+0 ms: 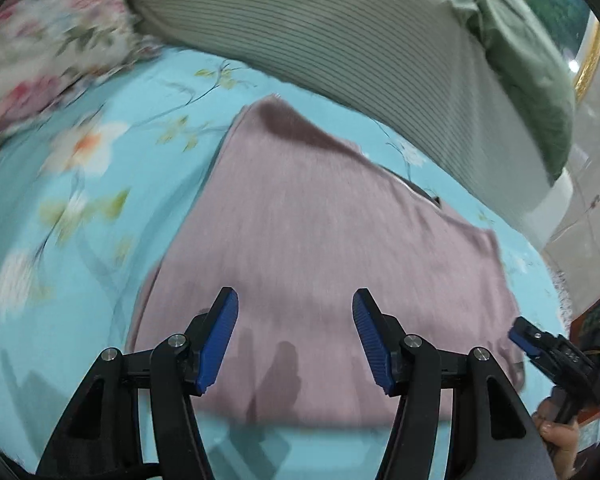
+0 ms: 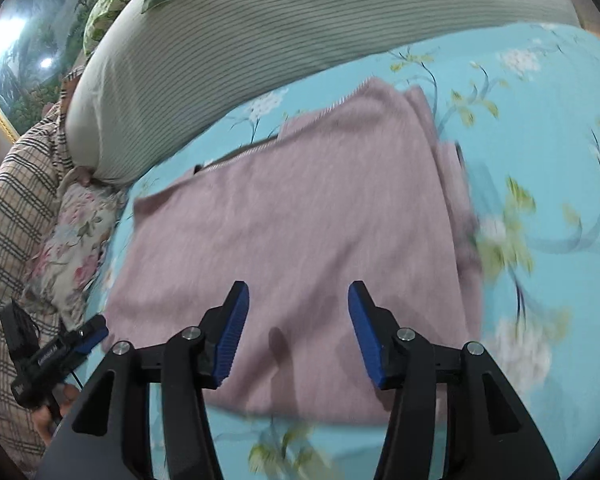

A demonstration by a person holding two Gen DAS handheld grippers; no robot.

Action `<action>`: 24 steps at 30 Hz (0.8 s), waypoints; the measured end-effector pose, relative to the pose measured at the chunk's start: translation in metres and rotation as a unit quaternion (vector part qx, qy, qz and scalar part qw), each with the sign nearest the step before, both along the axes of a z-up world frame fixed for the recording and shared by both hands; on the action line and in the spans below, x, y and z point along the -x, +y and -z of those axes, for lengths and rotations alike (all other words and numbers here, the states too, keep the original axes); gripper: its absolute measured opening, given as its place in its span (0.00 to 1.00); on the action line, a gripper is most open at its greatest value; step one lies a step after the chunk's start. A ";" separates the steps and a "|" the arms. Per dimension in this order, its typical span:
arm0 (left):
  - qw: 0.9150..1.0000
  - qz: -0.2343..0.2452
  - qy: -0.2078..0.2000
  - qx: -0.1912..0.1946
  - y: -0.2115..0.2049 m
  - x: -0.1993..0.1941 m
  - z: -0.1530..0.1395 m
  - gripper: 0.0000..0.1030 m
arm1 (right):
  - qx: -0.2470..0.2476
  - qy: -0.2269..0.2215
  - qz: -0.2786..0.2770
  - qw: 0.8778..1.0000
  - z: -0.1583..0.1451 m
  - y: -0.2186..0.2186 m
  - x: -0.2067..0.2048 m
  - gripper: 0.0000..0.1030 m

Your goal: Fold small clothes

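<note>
Bed (image 1: 80, 240) with a turquoise floral sheet carries everything. Far side of the bed: long striped grey-green bolster pillow (image 1: 340, 40) running across, green pillow (image 1: 520, 60) stacked behind it. Floral cushion (image 1: 40, 52) sits at the bolster's end; right wrist view also shows a plaid fabric (image 2: 16, 200) next to that cushion. Framed landscape picture (image 2: 24, 52) with a gold edge on the wall behind the pillows. Light-coloured floor (image 1: 588, 232) visible past the bed's side edge in the left wrist view.

Pink garment (image 1: 320, 240) lies flat on the sheet, folded into a rough rectangle, mid-bed, apart from the bolster with a strip of bare sheet between. Its zipper (image 2: 236, 160) edge faces the bolster. In the right wrist view a folded layer of the garment shows along its right side. Near edge lies just under both grippers, with a band of sheet between it and the cameras.

Left gripper (image 1: 296, 340): jaws wide apart, nothing between them, hovering over the garment's near edge. Right gripper (image 2: 298, 334): same, jaws spread, holding nothing, above the near edge. Each shows at the edge of the other's view, beside the garment's near corners.

Open sheet on both sides of the garment, widest on the side away from the floral cushion. Frames are motion-blurred at the periphery.
</note>
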State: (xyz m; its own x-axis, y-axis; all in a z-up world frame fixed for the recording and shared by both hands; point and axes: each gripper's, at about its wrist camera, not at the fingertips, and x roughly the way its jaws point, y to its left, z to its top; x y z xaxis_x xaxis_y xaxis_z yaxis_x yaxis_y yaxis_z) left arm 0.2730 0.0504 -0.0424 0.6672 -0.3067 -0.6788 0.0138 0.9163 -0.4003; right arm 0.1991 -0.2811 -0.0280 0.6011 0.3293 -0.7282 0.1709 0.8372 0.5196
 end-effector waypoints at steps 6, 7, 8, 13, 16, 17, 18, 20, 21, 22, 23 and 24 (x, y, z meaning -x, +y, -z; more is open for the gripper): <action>0.999 -0.022 0.016 0.041 0.018 0.063 0.015 0.58 | -0.012 0.012 -0.014 1.000 0.005 0.011 0.020 0.53; 0.999 -0.022 0.019 0.045 0.020 0.068 0.019 0.58 | -0.014 0.012 -0.015 1.000 0.004 0.012 0.023 0.53; 0.998 -0.021 0.024 0.048 0.022 0.071 0.022 0.58 | -0.016 0.013 -0.015 1.000 0.004 0.013 0.026 0.53; 0.996 -0.022 0.051 0.069 0.020 0.077 0.041 0.59 | -0.019 0.006 -0.018 1.000 -0.003 0.016 0.035 0.53; 0.996 -0.032 0.050 0.072 0.017 0.072 0.046 0.60 | -0.022 0.001 -0.018 1.000 -0.006 0.016 0.038 0.55; 0.995 -0.035 0.051 0.074 0.017 0.068 0.047 0.60 | -0.021 0.000 -0.019 1.000 -0.007 0.017 0.039 0.55; 0.995 -0.037 0.051 0.076 0.018 0.066 0.047 0.61 | -0.022 -0.001 -0.019 1.000 -0.007 0.017 0.039 0.55; 0.994 -0.049 0.054 0.084 0.021 0.057 0.049 0.61 | -0.024 -0.001 -0.020 1.000 -0.007 0.019 0.039 0.55; 0.992 -0.057 0.054 0.094 0.025 0.050 0.050 0.61 | -0.025 -0.001 -0.021 0.999 -0.007 0.019 0.039 0.55; 0.992 -0.063 0.053 0.100 0.027 0.045 0.050 0.60 | -0.026 -0.001 -0.023 0.999 -0.006 0.020 0.039 0.55; 0.990 -0.072 0.054 0.107 0.031 0.039 0.051 0.60 | -0.027 -0.001 -0.024 0.999 -0.006 0.021 0.038 0.55; 0.989 -0.080 0.054 0.116 0.034 0.034 0.051 0.59 | -0.028 0.000 -0.025 0.999 -0.005 0.021 0.038 0.55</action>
